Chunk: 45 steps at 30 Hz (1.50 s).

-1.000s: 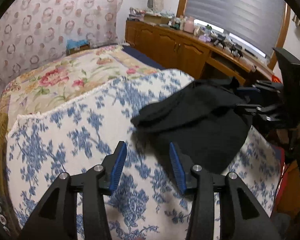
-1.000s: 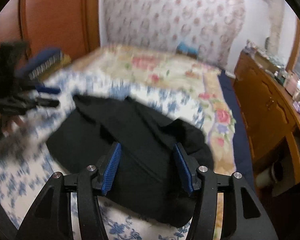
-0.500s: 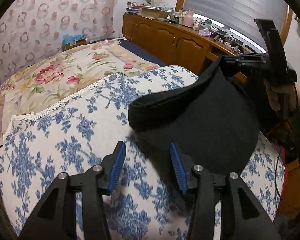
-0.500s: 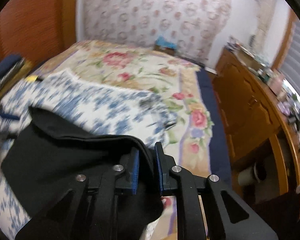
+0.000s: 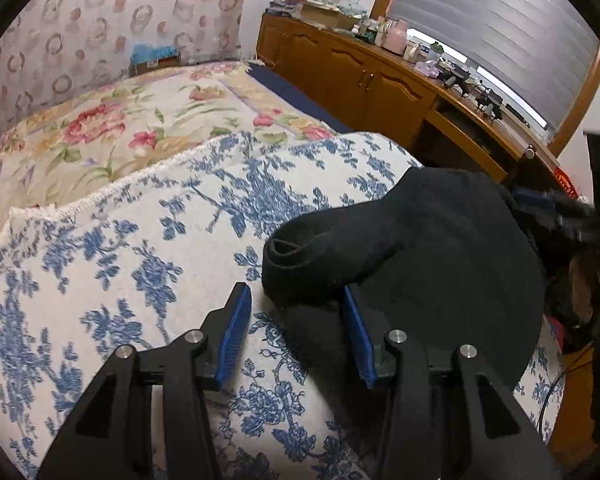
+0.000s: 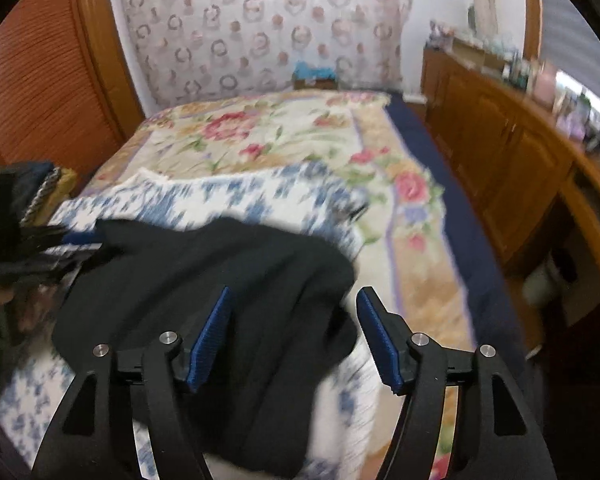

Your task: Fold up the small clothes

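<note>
Black garment (image 5: pixel 440 256) lies folded, released by right tongs (image 6: pixel 294 336); left tongs (image 5: pixel 296 336) stay spread, empty.

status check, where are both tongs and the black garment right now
Left tongs open, empty, at garment's folded edge. Right tongs open, empty, above it. Black garment partly folded on blue floral blanket. Nothing blocking.

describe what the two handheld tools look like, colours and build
Both look alike: the left tool and right tool have matte black angular plastic linkage arms with triangular cut-outs, silver round pivot bolts, and two fingers faced with ribbed blue pads. No cables or markings show on them.
</note>
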Available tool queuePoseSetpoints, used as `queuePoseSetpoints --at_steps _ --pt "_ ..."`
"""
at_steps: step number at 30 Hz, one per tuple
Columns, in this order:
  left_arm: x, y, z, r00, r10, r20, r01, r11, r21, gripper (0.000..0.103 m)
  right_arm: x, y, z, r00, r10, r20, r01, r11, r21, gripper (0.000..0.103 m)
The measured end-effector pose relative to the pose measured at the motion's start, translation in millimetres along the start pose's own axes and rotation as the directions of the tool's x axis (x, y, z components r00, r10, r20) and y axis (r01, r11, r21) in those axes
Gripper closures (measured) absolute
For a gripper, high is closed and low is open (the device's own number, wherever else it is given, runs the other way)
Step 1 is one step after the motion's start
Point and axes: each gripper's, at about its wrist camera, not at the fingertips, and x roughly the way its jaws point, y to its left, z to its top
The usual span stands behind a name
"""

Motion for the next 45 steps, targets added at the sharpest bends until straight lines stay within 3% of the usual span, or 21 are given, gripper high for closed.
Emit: queuePoseSetpoints --at_steps 7,14,17,22,24,27,32,37,45 --pt "3.7 -1.2 -0.7 1.0 -0.01 0.0 0.01 1.0 -0.021 0.057 25.7 -2.6 -24.4 0.996 0.059 -0.064 -0.052 0.993 0.107 0.032" --pt "7.2 -3.7 1.9 0.997 -0.075 -0.007 0.075 0.996 -0.046 0.058 28.1 0.2 -26.5 0.994 0.102 -0.048 -0.096 0.989 0.109 0.033" --pt "8.6 -7.1 2.8 0.994 -0.111 -0.004 0.111 0.993 -0.051 0.058 28.7 -0.1 -27.3 0.992 0.121 -0.044 -0.116 0.988 0.104 0.039" --pt "12.9 -12.6 2.7 0.988 -0.153 -0.011 0.152 0.987 -0.047 0.083 30.0 4.3 -28.4 0.981 0.192 -0.036 -0.188 0.977 0.097 0.072" --pt "11.3 -12.0 2.9 0.985 -0.173 -0.016 0.172 0.983 -0.056 0.092 31.5 3.1 -29.9 0.971 0.237 -0.033 -0.231 0.966 0.119 0.077" --pt "1.4 -13.4 2.8 0.98 -0.199 0.005 0.199 0.978 -0.058 0.095 24.9 1.9 -30.8 0.967 0.253 -0.002 -0.251 0.96 0.122 0.085" --pt "-25.7 -22.9 4.0 0.978 -0.193 0.075 0.195 0.981 -0.023 0.096 0.6 10.5 -24.5 0.968 0.241 0.074 -0.247 0.965 0.083 0.088" --pt "-41.9 -27.2 8.7 0.977 -0.186 0.104 0.187 0.982 -0.005 0.096 -14.8 19.6 -17.7 0.973 0.209 0.098 -0.214 0.975 0.053 0.088" --pt "-103.4 -25.0 12.4 0.957 -0.165 0.238 0.165 0.986 0.019 0.096 -39.2 33.9 7.1 0.963 0.22 0.156 -0.22 0.975 -0.018 0.089"
